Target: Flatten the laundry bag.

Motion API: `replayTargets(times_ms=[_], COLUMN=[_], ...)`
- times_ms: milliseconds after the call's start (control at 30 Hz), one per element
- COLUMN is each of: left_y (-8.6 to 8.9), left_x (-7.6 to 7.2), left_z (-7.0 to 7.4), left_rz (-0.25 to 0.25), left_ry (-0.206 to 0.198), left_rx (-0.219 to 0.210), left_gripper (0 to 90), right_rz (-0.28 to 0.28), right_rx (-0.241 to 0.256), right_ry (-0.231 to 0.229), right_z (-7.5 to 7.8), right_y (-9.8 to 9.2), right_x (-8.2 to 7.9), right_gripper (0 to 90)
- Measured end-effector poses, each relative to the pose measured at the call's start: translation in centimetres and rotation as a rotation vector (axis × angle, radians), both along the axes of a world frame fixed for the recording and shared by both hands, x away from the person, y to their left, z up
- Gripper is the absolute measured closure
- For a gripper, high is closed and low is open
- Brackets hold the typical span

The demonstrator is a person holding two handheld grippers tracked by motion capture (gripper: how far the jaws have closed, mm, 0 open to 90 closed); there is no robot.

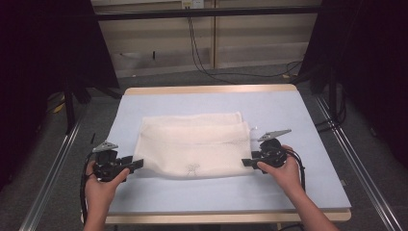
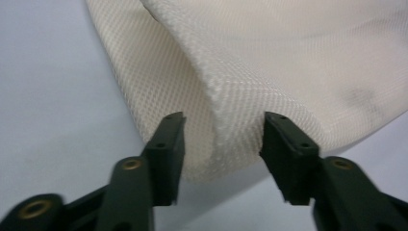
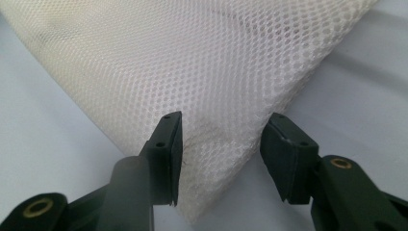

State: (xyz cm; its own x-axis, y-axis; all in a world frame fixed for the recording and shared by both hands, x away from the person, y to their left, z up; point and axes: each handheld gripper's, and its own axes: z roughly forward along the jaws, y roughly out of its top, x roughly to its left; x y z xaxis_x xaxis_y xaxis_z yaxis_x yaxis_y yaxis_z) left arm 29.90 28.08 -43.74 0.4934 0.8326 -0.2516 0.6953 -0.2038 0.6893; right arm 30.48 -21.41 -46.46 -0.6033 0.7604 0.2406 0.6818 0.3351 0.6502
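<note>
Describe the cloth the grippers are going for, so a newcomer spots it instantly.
Start at the pale blue table. In its middle lies a folded white mesh cloth, wide and rectangular, with the left gripper at its near left corner and the right gripper at its near right corner, jaws open. It is the one cream netted fabric there, with a fine honeycomb weave.

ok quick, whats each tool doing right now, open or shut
Left tool: open, jaws straddling the near left corner of the white mesh cloth, not clamped.
Right tool: open, jaws either side of the cloth's near right corner, not clamped.
</note>
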Motion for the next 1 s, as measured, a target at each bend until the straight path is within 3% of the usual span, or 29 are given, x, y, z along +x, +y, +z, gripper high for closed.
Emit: replayTargets(times_ms=[33,100,167,200,233,367,500,600,767,933,1000], left_y=[0.1,0.1,0.0,-0.1,-0.1,-1.0,-2.1,-2.7,-3.5,-4.3,-4.6], left_x=[0.1,0.3,0.4,0.6,0.6,1.1,2.0,2.6,3.8,4.7,5.3], left_z=[-0.3,-1.0,-1.2,-1.7,-1.8,-2.2,-2.4,-2.4,-2.6,-2.6,-2.6], left_rz=[-0.015,-0.020,-0.016,-0.019,-0.019,-0.017,-0.009,-0.006,-0.006,-0.003,-0.007], left_ry=[0.029,0.076,0.095,0.130,0.135,0.130,0.108,0.092,0.087,0.054,0.062], left_rx=[-0.013,0.006,0.014,0.039,0.046,0.073,0.093,0.102,0.091,0.088,0.077], left_gripper=[65.2,69.3,71.8,75.9,77.2,81.9,83.3,83.4,83.6,83.6,83.5], right_rz=[0.011,0.013,0.014,0.030,0.037,0.054,0.026,0.018,-0.009,-0.032,-0.042], right_rx=[-0.007,-0.005,-0.001,0.011,0.025,0.031,0.034,0.010,0.018,0.008,0.008], right_ry=[0.001,0.012,0.016,0.020,0.017,0.007,-0.011,-0.024,-0.025,-0.040,-0.047], right_z=[0.0,0.0,0.0,-0.1,0.0,0.1,0.3,0.4,0.3,0.5,0.4], right_y=[0.0,0.0,0.0,-0.1,-0.2,-0.2,-0.7,-0.9,-1.8,-2.5,-2.7], right_x=[-0.1,-0.2,-0.2,-0.3,-0.3,-0.1,0.2,0.3,0.8,1.3,1.4], right_gripper=[51.3,52.4,55.3,69.2,75.8,84.4,84.9,85.1,85.0,85.0,85.1])
